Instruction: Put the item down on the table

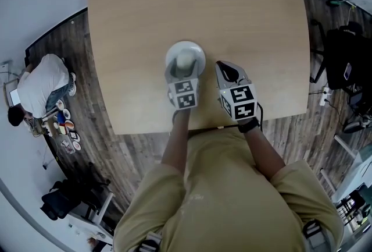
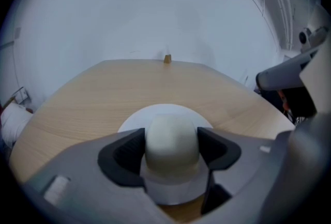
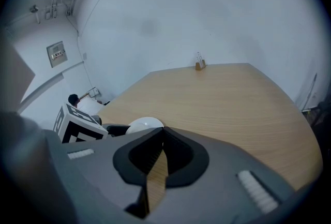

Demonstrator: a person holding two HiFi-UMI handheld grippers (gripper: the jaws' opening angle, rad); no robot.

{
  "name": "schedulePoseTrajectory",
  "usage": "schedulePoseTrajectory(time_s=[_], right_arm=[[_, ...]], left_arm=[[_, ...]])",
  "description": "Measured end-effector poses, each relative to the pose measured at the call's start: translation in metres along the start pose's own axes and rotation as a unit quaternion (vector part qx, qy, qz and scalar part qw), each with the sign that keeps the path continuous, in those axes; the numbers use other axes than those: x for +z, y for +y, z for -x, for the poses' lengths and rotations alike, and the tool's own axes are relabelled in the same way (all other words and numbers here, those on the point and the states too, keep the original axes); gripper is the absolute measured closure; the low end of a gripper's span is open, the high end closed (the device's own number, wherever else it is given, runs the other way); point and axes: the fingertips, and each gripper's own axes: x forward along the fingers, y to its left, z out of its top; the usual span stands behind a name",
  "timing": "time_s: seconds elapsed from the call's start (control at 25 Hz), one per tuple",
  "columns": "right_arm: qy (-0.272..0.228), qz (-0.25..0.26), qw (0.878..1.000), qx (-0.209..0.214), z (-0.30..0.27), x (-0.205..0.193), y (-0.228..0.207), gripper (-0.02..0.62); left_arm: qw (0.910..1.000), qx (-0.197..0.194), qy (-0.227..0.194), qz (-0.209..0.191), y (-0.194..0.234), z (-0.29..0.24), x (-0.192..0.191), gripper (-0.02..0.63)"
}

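Note:
The item is a white round disc (image 1: 185,49) with a domed off-white knob (image 2: 171,137) on top. My left gripper (image 1: 185,68) is shut on that knob, one dark pad on each side (image 2: 124,153). The disc sits low over the light wooden table (image 1: 232,12), near its front edge; I cannot tell whether it touches the wood. My right gripper (image 1: 224,66) hovers just right of it, shut with nothing between its fingers. In the right gripper view its tips (image 3: 161,137) meet, and the disc (image 3: 145,124) shows at the left beyond them.
A small brown object (image 2: 167,58) stands at the table's far edge (image 3: 199,65). A person in a white shirt (image 1: 42,85) crouches on the dark wood floor at left, among small items. Black bags and gear (image 1: 346,64) stand at right.

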Motion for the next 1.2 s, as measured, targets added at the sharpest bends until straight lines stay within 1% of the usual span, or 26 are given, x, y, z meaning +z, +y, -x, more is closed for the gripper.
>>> schedulePoseTrajectory(time_s=[0.08,0.2,0.36,0.44,0.52,0.6,0.8,0.88,1.04,1.12,1.2], right_arm=[[-0.004,0.002,1.0,0.0,0.003,0.002,0.004,0.589],[-0.013,0.007,1.0,-0.002,0.009,0.008,0.007,0.589],[-0.025,0.014,1.0,-0.005,0.021,0.019,0.012,0.589],[-0.035,0.019,0.999,-0.008,0.026,0.029,0.017,0.589],[-0.048,0.024,0.998,-0.011,0.031,0.04,0.022,0.589],[-0.063,0.031,0.997,-0.016,0.037,0.052,0.025,0.589],[-0.109,0.051,0.992,-0.027,0.063,0.084,0.036,0.589],[-0.129,0.062,0.989,-0.022,0.076,0.097,0.045,0.589],[-0.178,0.079,0.981,-0.021,0.102,0.12,0.063,0.589],[-0.198,0.095,0.975,-0.028,0.114,0.127,0.071,0.589],[-0.211,0.109,0.971,-0.037,0.126,0.128,0.076,0.589]], left_arm=[[1.0,0.001,0.003,0.002,0.001,0.002,-0.002,0.292],[0.9999,0.0,-0.002,0.012,0.002,0.009,0.002,0.287],[0.9994,0.003,-0.024,0.027,0.007,0.033,0.014,0.282],[0.9991,0.001,-0.035,0.025,0.012,0.048,0.023,0.282],[0.9982,-0.005,-0.057,0.019,0.013,0.064,0.037,0.291],[0.9957,-0.01,-0.09,0.017,0.011,0.082,0.059,0.33],[0.986,-0.015,-0.164,0.026,0.011,0.134,0.107,0.404],[0.9811,-0.017,-0.192,0.023,0.011,0.156,0.124,0.44],[0.9664,-0.044,-0.252,0.026,0.008,0.194,0.155,0.505],[0.9586,-0.057,-0.278,0.02,0.005,0.212,0.167,0.546],[0.9522,-0.06,-0.299,0.008,0.0,0.227,0.174,0.587]])
